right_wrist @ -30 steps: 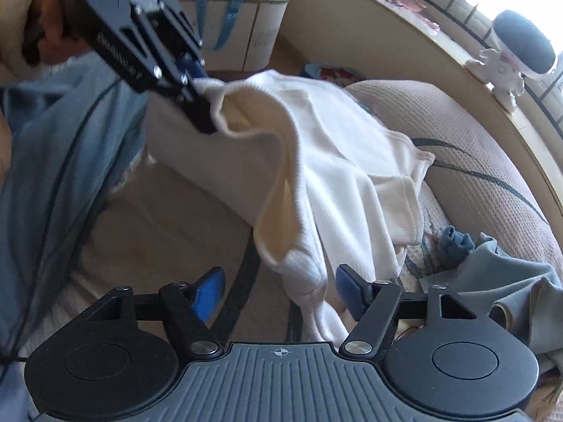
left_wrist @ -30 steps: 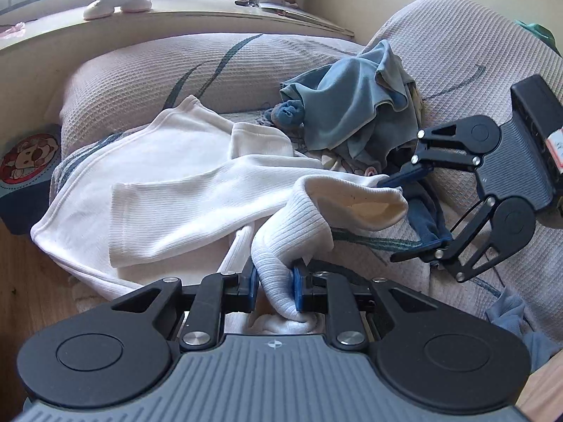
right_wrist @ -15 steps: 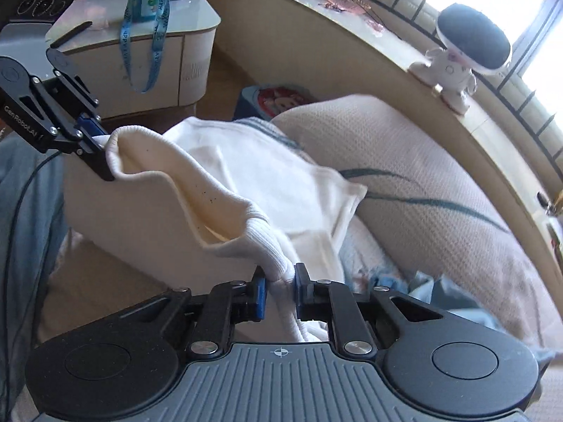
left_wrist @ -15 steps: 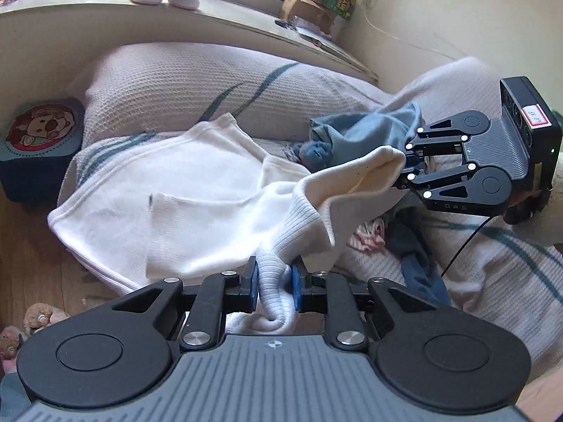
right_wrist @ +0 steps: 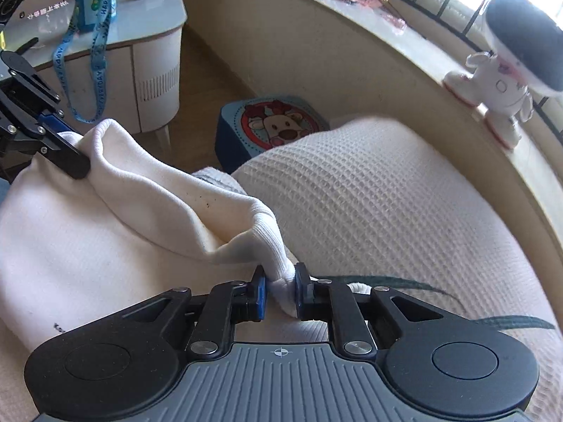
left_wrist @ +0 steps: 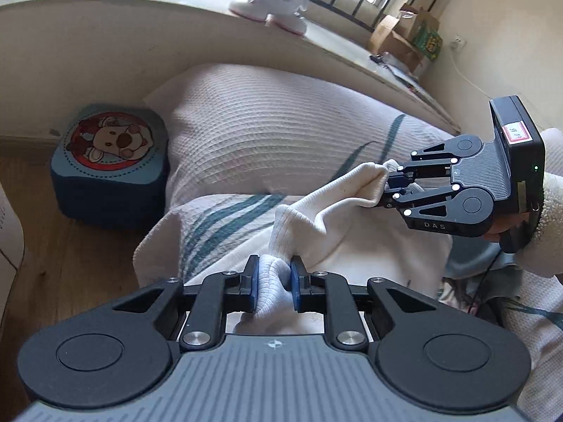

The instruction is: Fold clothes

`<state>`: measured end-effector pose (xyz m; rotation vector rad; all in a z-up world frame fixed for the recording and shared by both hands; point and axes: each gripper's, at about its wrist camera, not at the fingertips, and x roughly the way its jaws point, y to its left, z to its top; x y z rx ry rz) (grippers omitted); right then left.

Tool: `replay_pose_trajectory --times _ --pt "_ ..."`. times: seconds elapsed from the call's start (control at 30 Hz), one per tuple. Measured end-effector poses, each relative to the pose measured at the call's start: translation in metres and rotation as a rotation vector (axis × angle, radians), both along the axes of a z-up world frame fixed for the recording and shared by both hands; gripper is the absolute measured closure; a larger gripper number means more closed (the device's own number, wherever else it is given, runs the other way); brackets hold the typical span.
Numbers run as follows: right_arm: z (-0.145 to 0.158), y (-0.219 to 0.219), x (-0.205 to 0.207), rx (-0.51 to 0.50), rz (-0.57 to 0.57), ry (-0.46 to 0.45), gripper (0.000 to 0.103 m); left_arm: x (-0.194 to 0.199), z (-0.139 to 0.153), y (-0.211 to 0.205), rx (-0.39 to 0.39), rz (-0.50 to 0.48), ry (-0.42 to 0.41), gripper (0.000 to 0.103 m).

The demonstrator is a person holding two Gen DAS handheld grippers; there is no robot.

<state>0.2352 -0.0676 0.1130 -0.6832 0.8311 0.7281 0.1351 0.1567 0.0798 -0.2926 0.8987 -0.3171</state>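
Note:
A cream sweater [left_wrist: 337, 204] with a ribbed hem hangs stretched between my two grippers above the bed. In the left wrist view my left gripper [left_wrist: 273, 281] is shut on a bunched ribbed edge. My right gripper [left_wrist: 388, 184], held by a hand in a fleecy sleeve, pinches the other corner at the right. From the right wrist view, my right gripper [right_wrist: 280, 290] is shut on the ribbed corner. The sweater [right_wrist: 123, 246] sags in a loose fold toward my left gripper [right_wrist: 67, 144] at the far left. Its lower part is hidden below both grippers.
A waffle-weave pillow [left_wrist: 267, 130] with teal stripes lies ahead. A blue stool [left_wrist: 109, 161] with a cartoon dog stands on the wooden floor beside the bed. A white toy figure [left_wrist: 278, 3] stands on the windowsill. A white cabinet [right_wrist: 140, 45] is at the left. Grey-blue clothes [left_wrist: 468, 260] lie under the right hand.
The right gripper has closed on the sweater's ribbed corner. Both grippers have carried the sweater sideways toward the pillow and stool. The blue clothes pile has slid out of the middle of view.

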Motion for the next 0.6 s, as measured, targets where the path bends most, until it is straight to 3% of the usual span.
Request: replay_pose_trajectory --times 0.03,0.07,0.13,0.2,0.23,0.4,0.5,0.6 --pt "-0.013 0.004 0.009 -0.005 -0.01 0.033 0.086 0.006 -0.01 0.004 0.007 0.014 0.024 0.083" --pt "-0.023 0.007 0.014 -0.021 -0.024 0.036 0.081 0.012 -0.019 0.007 0.013 0.029 0.049 0.077" --pt "-0.044 0.013 0.024 -0.055 -0.053 0.042 0.068 0.019 -0.035 0.015 0.049 0.062 0.081 0.077" --pt "-0.053 0.013 0.033 -0.077 -0.121 0.0 0.041 0.02 -0.045 0.026 0.087 0.118 0.099 0.074" --pt "-0.052 0.008 0.04 -0.059 -0.165 -0.002 0.036 0.019 -0.048 0.033 0.084 0.144 0.112 0.074" --pt "-0.015 -0.027 0.044 0.017 -0.371 -0.152 0.036 -0.01 -0.027 0.062 -0.006 0.243 0.11 0.073" --pt "0.019 -0.049 0.027 0.17 -0.404 -0.106 0.039 -0.035 -0.001 0.053 -0.071 0.225 0.078 0.07" --pt "0.039 -0.053 -0.007 0.241 -0.363 -0.037 0.06 -0.054 0.018 0.027 -0.132 0.185 0.045 0.07"
